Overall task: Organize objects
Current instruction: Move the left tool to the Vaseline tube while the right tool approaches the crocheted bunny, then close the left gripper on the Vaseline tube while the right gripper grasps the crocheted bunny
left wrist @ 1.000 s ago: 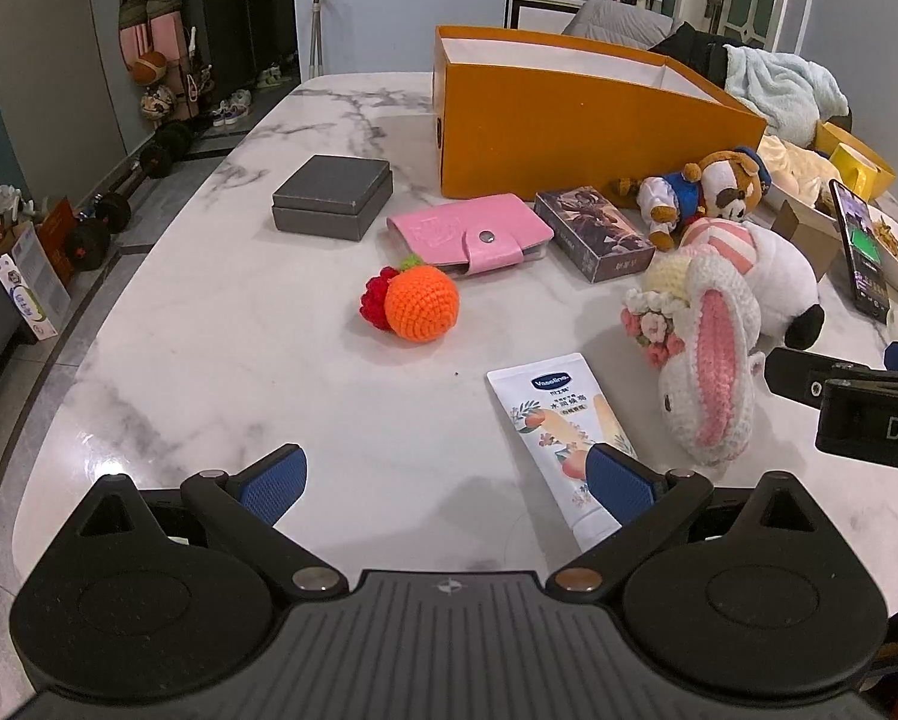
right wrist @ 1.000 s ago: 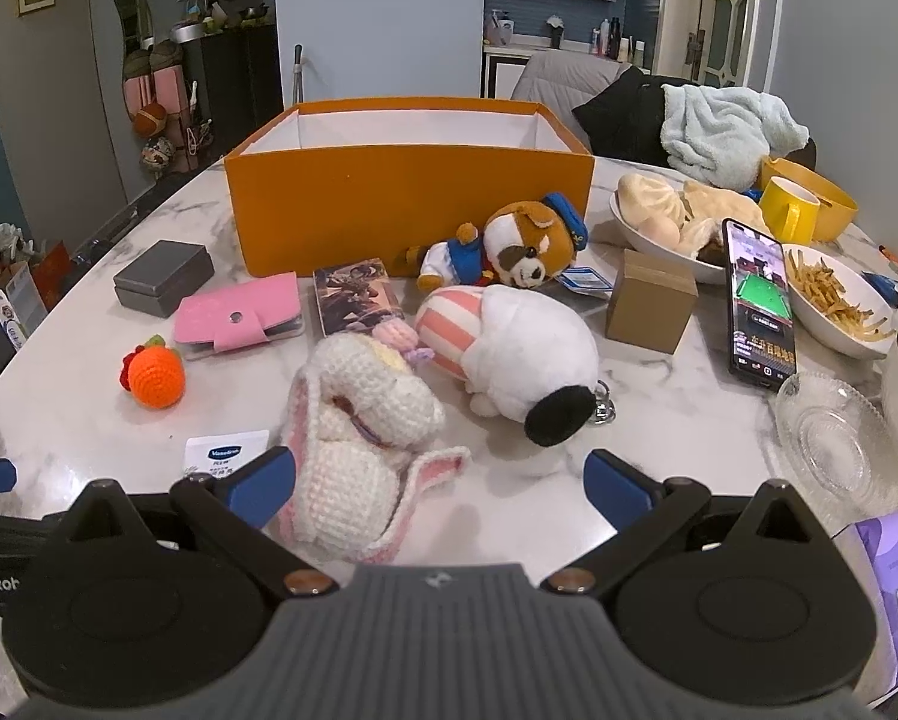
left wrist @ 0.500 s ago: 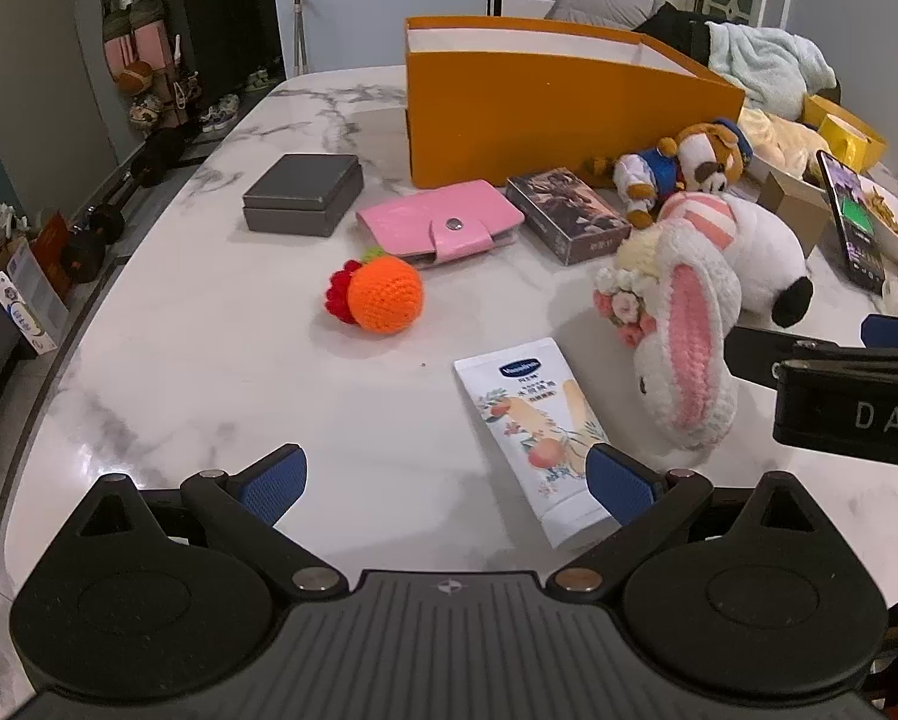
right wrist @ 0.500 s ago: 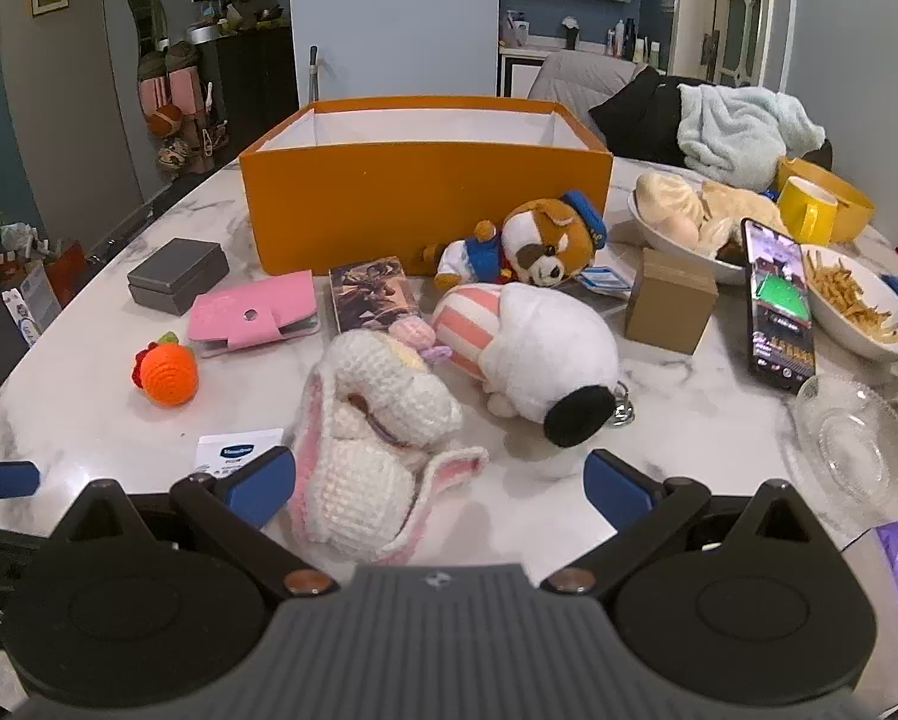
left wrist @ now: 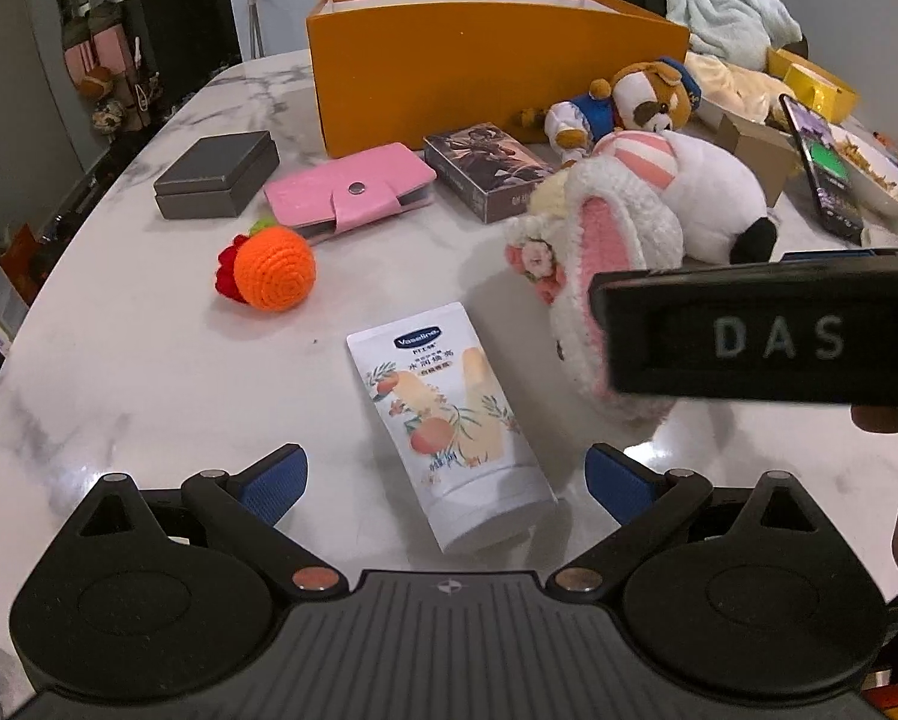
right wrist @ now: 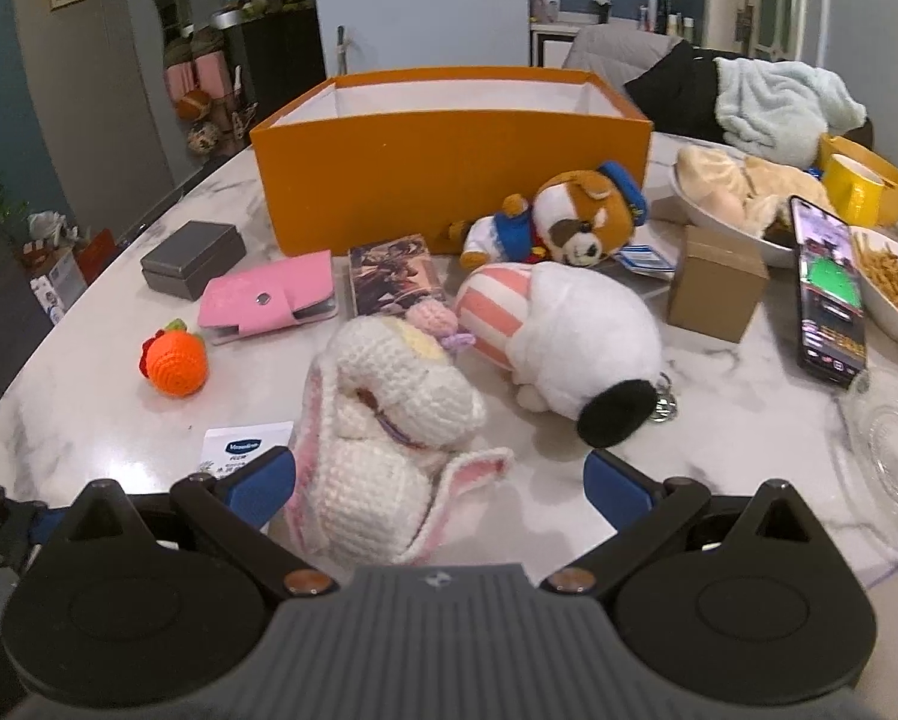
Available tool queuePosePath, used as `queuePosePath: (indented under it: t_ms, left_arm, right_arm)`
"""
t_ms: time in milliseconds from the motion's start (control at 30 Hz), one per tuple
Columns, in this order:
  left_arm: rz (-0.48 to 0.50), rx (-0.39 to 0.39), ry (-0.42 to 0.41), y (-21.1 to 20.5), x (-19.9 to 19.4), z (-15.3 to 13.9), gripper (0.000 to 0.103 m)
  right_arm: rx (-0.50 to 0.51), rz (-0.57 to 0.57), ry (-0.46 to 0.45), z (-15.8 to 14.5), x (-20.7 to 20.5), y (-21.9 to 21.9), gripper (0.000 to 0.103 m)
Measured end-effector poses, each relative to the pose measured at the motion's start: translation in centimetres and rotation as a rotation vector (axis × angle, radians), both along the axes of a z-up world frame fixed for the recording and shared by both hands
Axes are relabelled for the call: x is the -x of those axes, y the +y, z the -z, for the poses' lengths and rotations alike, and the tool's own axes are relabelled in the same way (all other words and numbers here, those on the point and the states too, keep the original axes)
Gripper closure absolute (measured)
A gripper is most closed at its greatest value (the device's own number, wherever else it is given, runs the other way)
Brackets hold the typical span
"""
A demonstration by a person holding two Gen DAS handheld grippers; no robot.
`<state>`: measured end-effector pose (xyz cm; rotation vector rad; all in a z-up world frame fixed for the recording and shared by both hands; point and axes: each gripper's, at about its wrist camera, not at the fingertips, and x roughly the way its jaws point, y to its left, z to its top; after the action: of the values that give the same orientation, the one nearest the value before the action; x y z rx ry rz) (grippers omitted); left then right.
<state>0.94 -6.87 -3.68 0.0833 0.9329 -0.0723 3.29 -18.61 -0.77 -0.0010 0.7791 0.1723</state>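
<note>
The left gripper point(left wrist: 447, 483) is hovering low over the near edge of the marble table point(left wrist: 119, 372), its jaws spread wide and holding nothing, with the cap end of the tube point(left wrist: 449, 420) lying between the blue pads. To its right the right gripper point(right wrist: 440, 483) is likewise wide open and empty, and the knitted bunny point(right wrist: 383, 420) is sitting just inside its left pad, the floppy ear trailing toward the middle of the gap.

My guess is both are lining up for a pick. For the tube, the left jaws should be coming down square across its width near the cap, where it looks firmest, since a flat tube may slide on polished stone. For the bunny, the right gripper would do well to be shifting left so the body is centred, closing on the bulk and not on the loose ear.

Farther back, the orange ball point(left wrist: 272, 267) is lying left of the tube, then the pink wallet point(left wrist: 350, 192), the grey case point(left wrist: 218, 174) and the card box point(left wrist: 487, 165). The white plush point(right wrist: 568, 336) and the dog point(right wrist: 568, 219) are resting right of those. Behind everything the orange bin point(right wrist: 449, 168) is standing open, the likely destination, and what shows of its inside looks empty
</note>
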Motion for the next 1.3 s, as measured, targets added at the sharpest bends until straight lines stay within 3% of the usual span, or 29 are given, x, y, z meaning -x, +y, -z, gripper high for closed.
queuePosePath:
  t_ms: [433,533,667,1000,1133,1300]
  left_arm:
    - [-0.048,-0.023,0.014,0.8,-2.2,1.2,0.000]
    - [-0.057,0.011,0.012,1.2,-2.3,1.4,0.000]
    - [-0.065,0.022,0.003,1.5,-2.3,1.5,0.000]
    - [-0.066,0.020,-0.018,1.7,-2.3,1.7,0.000]
    - [-0.112,0.022,-0.047,2.1,-2.1,1.9,0.000]
    - [-0.097,0.024,-0.035,2.4,-2.4,1.6,0.000]
  right_arm:
    - [0.048,-0.031,0.006,0.7,-3.0,1.4,0.001]
    - [0.054,-0.031,0.007,1.2,-3.7,1.2,0.002]
    - [0.027,-0.040,0.011,1.7,-4.0,0.7,0.010]
    - [0.024,-0.061,0.027,2.4,-4.1,0.9,0.012]
    - [0.004,-0.060,0.048,2.8,-4.1,0.6,0.015]
    - [-0.029,-0.065,0.031,2.7,-3.8,0.2,0.024]
